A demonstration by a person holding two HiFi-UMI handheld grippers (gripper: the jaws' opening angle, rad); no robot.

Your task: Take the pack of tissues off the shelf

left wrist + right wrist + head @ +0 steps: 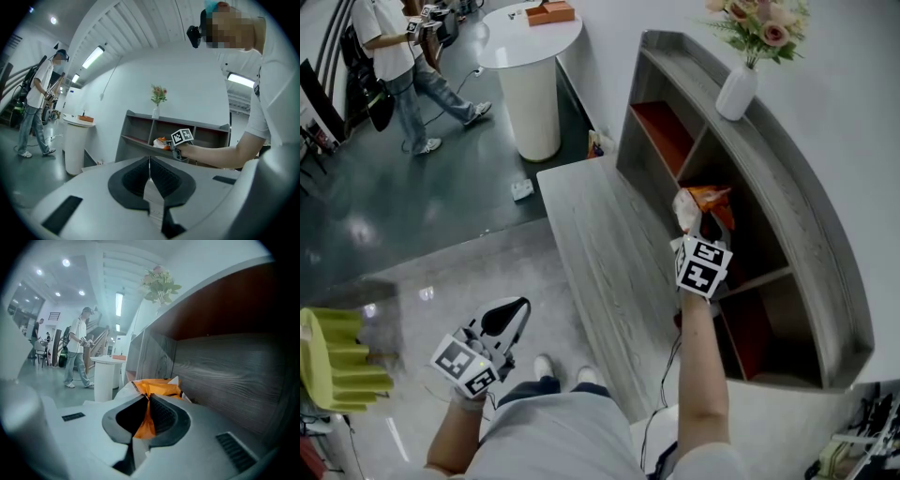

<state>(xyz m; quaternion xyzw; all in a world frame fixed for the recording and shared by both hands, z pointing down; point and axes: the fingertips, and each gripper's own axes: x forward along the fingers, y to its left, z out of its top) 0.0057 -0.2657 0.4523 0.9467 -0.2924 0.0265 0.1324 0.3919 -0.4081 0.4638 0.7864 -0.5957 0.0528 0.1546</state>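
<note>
Pack of tissues (pixel 701 202), orange and white, lies in a middle compartment of the grey wooden shelf (pixel 787 202) in the head view. On the shelf's top a white vase (pixel 736 91) holds pink flowers (pixel 759 23). A low wooden step (pixel 600 253) runs along the foot of the shelf. Beyond it a round white bench (pixel 530 66) carries an orange box (pixel 549 12) on the dark glossy floor (pixel 394 206), where a person (pixel 394 56) stands. The right hand-held gripper (pixel 692 228) reaches into the compartment and touches the pack of tissues. The left hand-held gripper (pixel 514 314) hangs low over the floor, well apart from the shelf.

In the left gripper view the white wall and the shelf fill the background. This hand-held gripper's jaws are pressed together with nothing between them.

In the right gripper view the compartment's wood-grain wall is at the right and the open room at the left. The jaws are drawn narrow and pinch a fold of the orange wrapper, so the right hand-held gripper holds the pack of tissues. The pack itself lies just beyond the jaw tips, inside the compartment.
</note>
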